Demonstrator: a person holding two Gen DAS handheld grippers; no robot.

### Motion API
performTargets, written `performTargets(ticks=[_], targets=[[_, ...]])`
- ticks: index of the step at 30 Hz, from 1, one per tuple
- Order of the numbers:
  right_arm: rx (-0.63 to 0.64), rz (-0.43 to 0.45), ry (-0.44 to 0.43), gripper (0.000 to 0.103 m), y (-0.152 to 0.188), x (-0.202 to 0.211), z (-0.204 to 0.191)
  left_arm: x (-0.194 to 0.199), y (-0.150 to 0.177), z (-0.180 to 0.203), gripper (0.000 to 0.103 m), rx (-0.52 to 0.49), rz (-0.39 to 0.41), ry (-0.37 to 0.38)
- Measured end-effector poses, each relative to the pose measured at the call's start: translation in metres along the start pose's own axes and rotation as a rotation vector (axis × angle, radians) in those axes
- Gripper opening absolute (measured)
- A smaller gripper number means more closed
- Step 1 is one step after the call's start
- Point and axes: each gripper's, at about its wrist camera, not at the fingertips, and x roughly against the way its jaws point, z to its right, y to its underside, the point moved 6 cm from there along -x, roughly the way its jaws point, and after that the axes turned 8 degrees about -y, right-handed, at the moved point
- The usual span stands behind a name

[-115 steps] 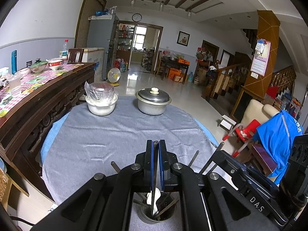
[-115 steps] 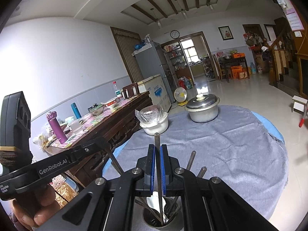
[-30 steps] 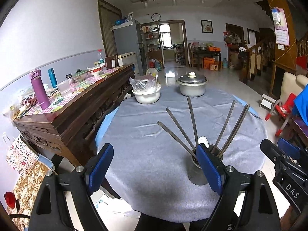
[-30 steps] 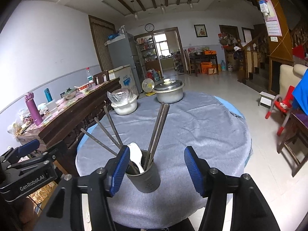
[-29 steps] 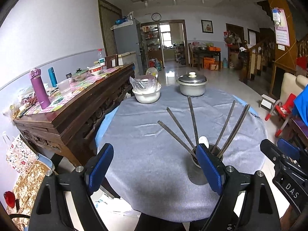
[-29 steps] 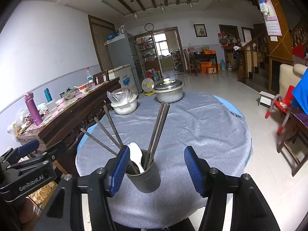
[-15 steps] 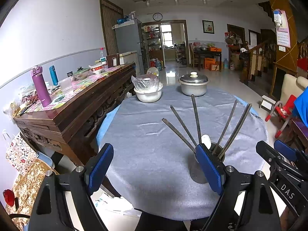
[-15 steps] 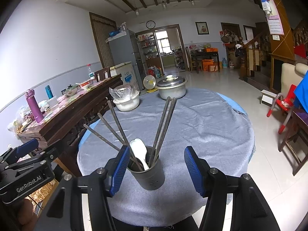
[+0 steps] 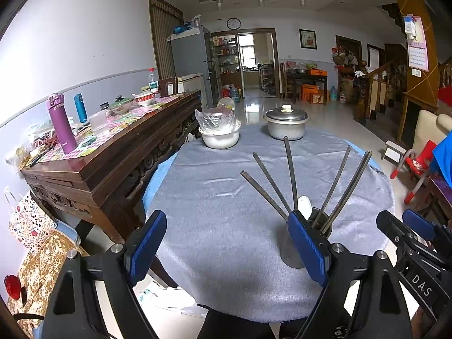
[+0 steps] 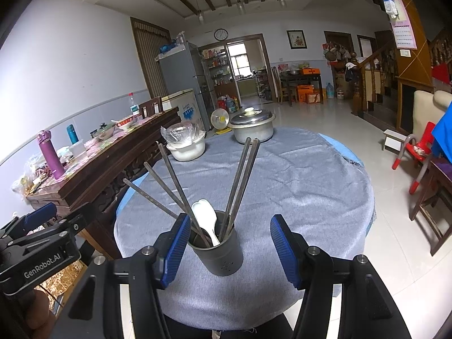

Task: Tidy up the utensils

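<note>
Left wrist view: the left hand-held gripper hangs at the near edge of the round counter, its blue pads spread wide with only grey cloth between them. The dark utensil holder stands at about four o'clock on the counter, partly hidden behind the right pad, and metal chopsticks fan up out of it alongside a white spoon. Far across at twelve o'clock sit a white bowl with a plastic bag over it and a lidded steel pot, side by side but apart. At four o'clock in the picture, the right hand-held gripper pokes in. Right wrist view: the right hand-held gripper also stands spread apart, the utensil holder upright between its pads and touching neither that I can make out. The chopsticks lean out in two bunches, left and right, with the white spoon between. The bowl and pot lie at twelve o'clock; the left hand-held gripper's body shows at eight o'clock, its opening not readable from here.
</note>
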Motion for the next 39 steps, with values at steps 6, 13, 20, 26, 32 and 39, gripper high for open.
performTargets(ticks=[6, 13, 20, 26, 32, 39], targets=[[-0.002, -0.001, -0.002, 0.063, 0.0004, -0.0002, -0.0008, -0.0001, 0.0011, 0.0006, 0.088, 0.0, -0.002, 0.0], [-0.002, -0.008, -0.006, 0.063, 0.0028, -0.0026, -0.0016, 0.0002, 0.0017, 0.0016, 0.088, -0.001, -0.002, 0.0], [-0.002, -0.007, -0.006, 0.063, 0.0029, -0.0028, -0.0016, 0.0003, 0.0016, 0.0015, 0.088, 0.0, -0.002, 0.001], [-0.002, -0.008, -0.006, 0.063, 0.0031, -0.0029, -0.0015, -0.001, 0.004, 0.0026, 0.088, 0.002, -0.005, 0.002], [-0.002, -0.009, -0.008, 0.063, 0.002, -0.0033, -0.0016, -0.0019, 0.0066, 0.0044, 0.088, 0.003, -0.008, 0.006], [-0.003, -0.009, -0.007, 0.063, 0.002, -0.0032, -0.0015, -0.0022, 0.0072, 0.0045, 0.088, 0.001, -0.011, 0.009]])
